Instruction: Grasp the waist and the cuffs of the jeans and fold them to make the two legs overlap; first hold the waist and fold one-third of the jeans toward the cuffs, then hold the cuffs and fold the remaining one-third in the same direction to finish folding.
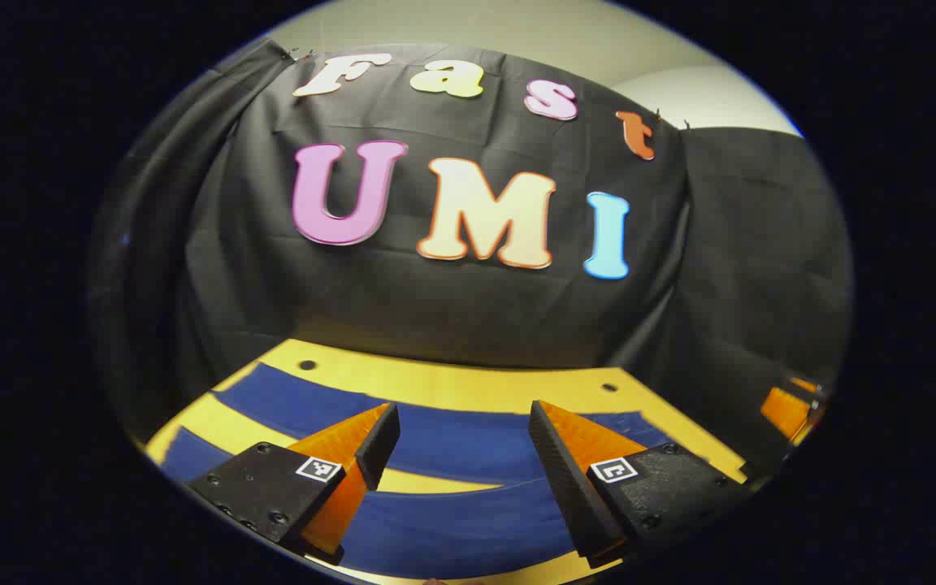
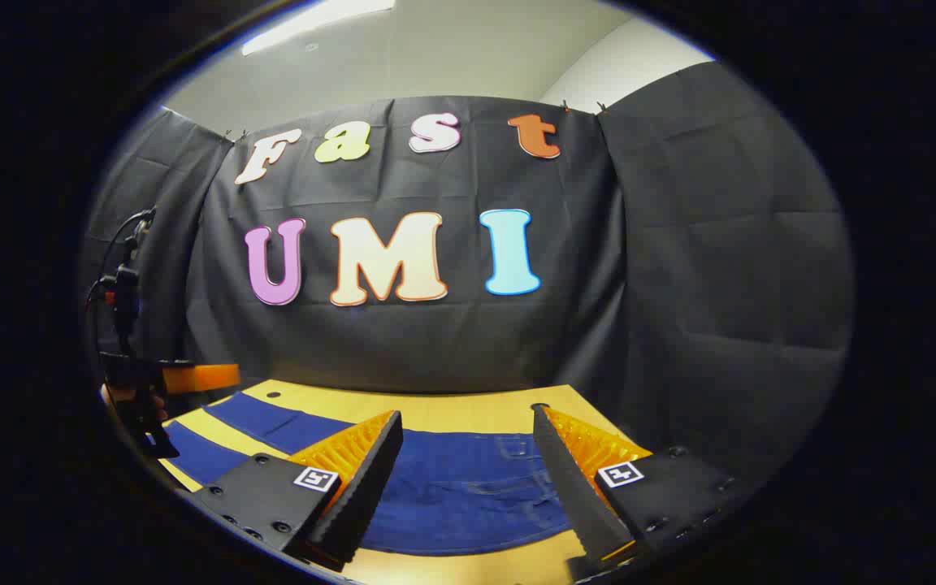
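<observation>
Dark blue jeans (image 1: 444, 445) lie flat on a yellow table (image 1: 468, 380). In the left gripper view the two legs run apart as two blue bands, the nearer one (image 1: 452, 524) under my left gripper (image 1: 462, 409), which hovers open above them holding nothing. In the right gripper view the waist and seat of the jeans (image 2: 460, 487) lie between the open fingers of my right gripper (image 2: 467, 414), with the legs stretching off to the left. The left gripper (image 2: 192, 378) also shows at the far left there, held above the legs.
Black cloth walls close in the table at the back and sides. Small round holes (image 1: 307, 365) (image 1: 608, 387) mark the tabletop near its far edge. The right gripper (image 1: 793, 410) shows at the right edge of the left gripper view. A bare strip of table (image 2: 435, 402) lies behind the jeans.
</observation>
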Motion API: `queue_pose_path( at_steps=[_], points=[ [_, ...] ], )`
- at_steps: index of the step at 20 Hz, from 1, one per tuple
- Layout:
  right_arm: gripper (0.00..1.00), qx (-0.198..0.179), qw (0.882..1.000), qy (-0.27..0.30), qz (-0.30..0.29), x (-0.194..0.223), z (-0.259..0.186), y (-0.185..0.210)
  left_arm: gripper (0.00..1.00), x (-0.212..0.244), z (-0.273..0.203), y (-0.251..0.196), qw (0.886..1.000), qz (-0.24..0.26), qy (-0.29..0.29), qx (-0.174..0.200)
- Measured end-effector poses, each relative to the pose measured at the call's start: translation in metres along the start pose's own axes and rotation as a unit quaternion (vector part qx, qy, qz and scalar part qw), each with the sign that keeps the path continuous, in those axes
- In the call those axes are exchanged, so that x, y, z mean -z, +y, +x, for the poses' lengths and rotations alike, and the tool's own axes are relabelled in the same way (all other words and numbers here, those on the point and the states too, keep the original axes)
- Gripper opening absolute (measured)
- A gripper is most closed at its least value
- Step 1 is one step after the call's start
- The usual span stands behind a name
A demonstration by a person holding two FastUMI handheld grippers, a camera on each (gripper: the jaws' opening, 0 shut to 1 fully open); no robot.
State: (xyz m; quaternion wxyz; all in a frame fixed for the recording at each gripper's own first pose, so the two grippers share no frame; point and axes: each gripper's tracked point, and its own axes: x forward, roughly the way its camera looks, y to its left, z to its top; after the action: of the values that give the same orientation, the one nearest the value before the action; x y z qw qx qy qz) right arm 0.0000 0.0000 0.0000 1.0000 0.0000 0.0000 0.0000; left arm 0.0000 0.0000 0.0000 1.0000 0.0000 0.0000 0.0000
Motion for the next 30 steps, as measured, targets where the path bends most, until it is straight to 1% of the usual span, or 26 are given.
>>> queue_pose_path(
  at_steps=[1,2,4,5,6,7,9,13,14,15,17,19,21,22,23,24,26,28,30],
  points=[
    [0.99,-0.003,1.0,0.0,0.001,-0.001,-0.003,0.02,0.94,0.002,-0.015,0.025,1.0,0.005,0.007,-0.008],
    [0.99,-0.008,1.0,0.0,0.003,-0.002,-0.006,0.04,0.95,0.005,-0.029,0.049,1.0,0.006,0.011,-0.018],
    [1.0,-0.021,1.0,0.0,0.001,-0.003,-0.009,0.07,0.95,0.015,-0.052,0.085,0.999,0.008,0.026,-0.035],
    [0.99,-0.023,1.0,0.0,-0.006,-0.004,-0.01,0.079,0.95,0.02,-0.059,0.101,0.998,0.01,0.032,-0.046],
    [0.99,-0.024,1.0,0.0,-0.011,-0.005,-0.01,0.086,0.95,0.021,-0.064,0.114,0.998,0.011,0.035,-0.056],
    [0.99,-0.026,1.0,0.0,-0.012,-0.006,-0.01,0.092,0.94,0.021,-0.07,0.124,0.997,0.012,0.035,-0.062],
    [0.99,-0.03,1.0,0.0,-0.008,-0.008,-0.007,0.102,0.95,0.02,-0.071,0.133,0.997,0.011,0.032,-0.065],
    [0.99,-0.028,1.0,0.001,-0.012,-0.013,-0.005,0.106,0.95,0.022,-0.071,0.145,0.997,0.021,0.033,-0.059],
    [0.98,-0.028,1.0,0.004,-0.012,-0.014,-0.005,0.106,0.95,0.023,-0.072,0.146,0.998,0.027,0.034,-0.054],
    [0.99,-0.027,1.0,0.008,-0.013,-0.012,-0.005,0.106,0.94,0.025,-0.072,0.146,0.998,0.035,0.037,-0.046],
    [0.99,-0.027,0.999,0.015,-0.021,-0.008,-0.007,0.103,0.95,0.039,-0.073,0.143,0.997,0.049,0.053,-0.021],
    [0.99,-0.031,0.999,0.028,-0.033,0.0,-0.009,0.101,0.95,0.065,-0.077,0.136,0.993,0.068,0.09,0.018],
    [0.98,-0.033,0.997,0.044,-0.046,0.01,-0.011,0.097,0.96,0.095,-0.084,0.134,0.983,0.1,0.138,0.06],
    [0.99,-0.029,0.997,0.051,-0.051,0.014,-0.011,0.092,0.97,0.11,-0.088,0.132,0.977,0.116,0.159,0.083],
    [0.99,-0.026,0.996,0.062,-0.055,0.021,-0.011,0.089,0.96,0.126,-0.091,0.134,0.969,0.128,0.185,0.104],
    [0.99,-0.027,0.995,0.074,-0.056,0.027,-0.012,0.089,0.99,0.142,-0.094,0.135,0.96,0.136,0.214,0.12],
    [0.99,-0.023,0.994,0.086,-0.065,0.034,-0.013,0.086,0.97,0.172,-0.102,0.145,0.94,0.149,0.267,0.149],
    [0.99,-0.023,0.993,0.09,-0.075,0.038,-0.014,0.085,0.96,0.195,-0.109,0.16,0.919,0.178,0.311,0.163],
    [0.99,-0.026,0.991,0.102,-0.085,0.045,-0.014,0.084,0.97,0.214,-0.119,0.179,0.893,0.208,0.355,0.181]
  ],
)
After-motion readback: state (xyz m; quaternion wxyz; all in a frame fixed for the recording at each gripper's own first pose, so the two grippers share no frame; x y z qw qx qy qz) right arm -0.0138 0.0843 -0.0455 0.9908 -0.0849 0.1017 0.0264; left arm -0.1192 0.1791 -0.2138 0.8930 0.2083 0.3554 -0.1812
